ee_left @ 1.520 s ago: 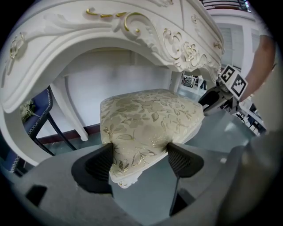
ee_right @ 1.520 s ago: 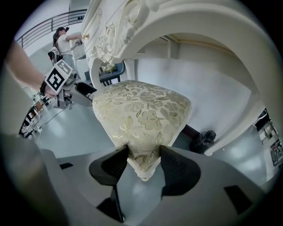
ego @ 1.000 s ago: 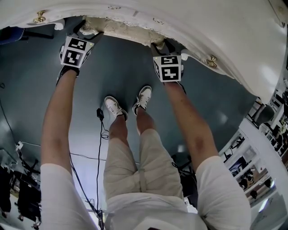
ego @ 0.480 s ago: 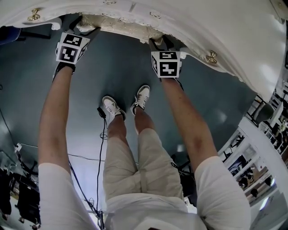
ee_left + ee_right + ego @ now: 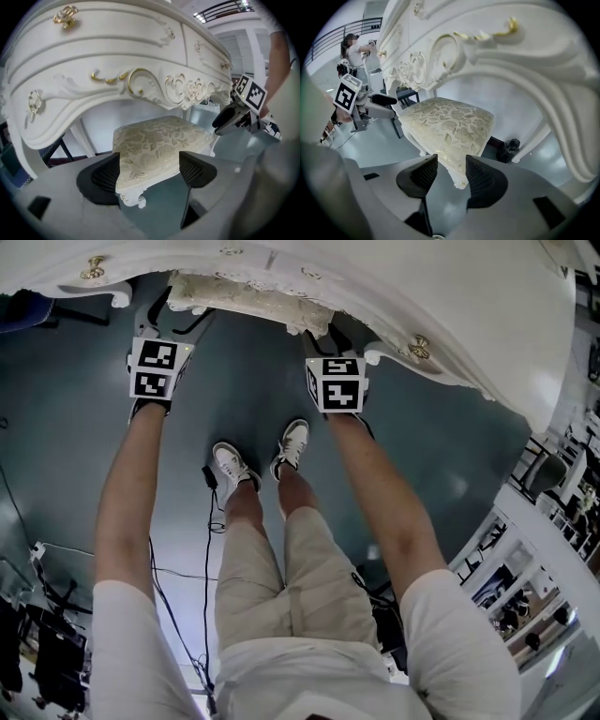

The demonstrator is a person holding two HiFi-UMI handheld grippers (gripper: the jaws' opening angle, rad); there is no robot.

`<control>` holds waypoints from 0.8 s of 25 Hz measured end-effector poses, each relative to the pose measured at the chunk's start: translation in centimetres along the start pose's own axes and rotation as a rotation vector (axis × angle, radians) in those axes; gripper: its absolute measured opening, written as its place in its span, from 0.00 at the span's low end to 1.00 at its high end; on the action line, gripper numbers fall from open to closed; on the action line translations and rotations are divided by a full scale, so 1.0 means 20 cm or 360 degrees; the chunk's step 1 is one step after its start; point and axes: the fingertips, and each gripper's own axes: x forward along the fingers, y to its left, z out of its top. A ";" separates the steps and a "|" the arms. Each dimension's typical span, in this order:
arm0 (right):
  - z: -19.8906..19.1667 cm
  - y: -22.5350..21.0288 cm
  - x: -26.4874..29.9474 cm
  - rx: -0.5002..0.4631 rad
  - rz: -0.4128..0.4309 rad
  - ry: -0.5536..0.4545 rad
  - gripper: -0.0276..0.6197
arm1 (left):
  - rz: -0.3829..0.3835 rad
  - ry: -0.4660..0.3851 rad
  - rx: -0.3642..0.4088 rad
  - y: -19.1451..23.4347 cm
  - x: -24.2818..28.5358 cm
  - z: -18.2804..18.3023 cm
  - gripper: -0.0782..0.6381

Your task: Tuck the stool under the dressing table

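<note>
Sitting under the dressing table [image 5: 441,306], the stool [image 5: 251,296] has one front corner framed by each gripper: left gripper [image 5: 149,169] spread wide, right gripper [image 5: 451,174] narrower, its jaws just closing, neither pinching.

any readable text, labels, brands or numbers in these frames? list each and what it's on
No words, brands or numbers can be read in any view.
Left gripper's cube and right gripper's cube: black-and-white square code patterns, no letters.
Dressing table and stool: carved, gilt and floral ornament only, no label.
Racks at the right edge: too small and blurred to read.
</note>
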 end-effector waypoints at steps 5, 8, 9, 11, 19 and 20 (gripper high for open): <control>0.08 0.12 -0.18 -0.0014 0.0054 -0.0004 0.33 | 0.0009 -0.0099 -0.0116 -0.07 -0.16 0.15 0.64; 0.11 0.16 -0.29 -0.0041 0.0072 0.0002 0.30 | -0.0022 -0.0152 -0.0195 -0.13 -0.27 0.24 0.60; 0.12 0.17 -0.33 -0.0045 0.0073 0.0004 0.28 | -0.0047 -0.0188 -0.0260 -0.16 -0.30 0.27 0.58; 0.13 0.20 -0.45 -0.0035 0.0087 -0.0008 0.16 | -0.0106 -0.0256 -0.0385 -0.21 -0.39 0.31 0.50; 0.18 0.24 -0.84 0.0037 0.0157 -0.0095 0.05 | -0.0132 -0.0331 -0.0511 -0.32 -0.74 0.50 0.26; 0.19 0.25 -0.89 0.0040 0.0165 -0.0106 0.05 | -0.0124 -0.0335 -0.0525 -0.33 -0.79 0.52 0.26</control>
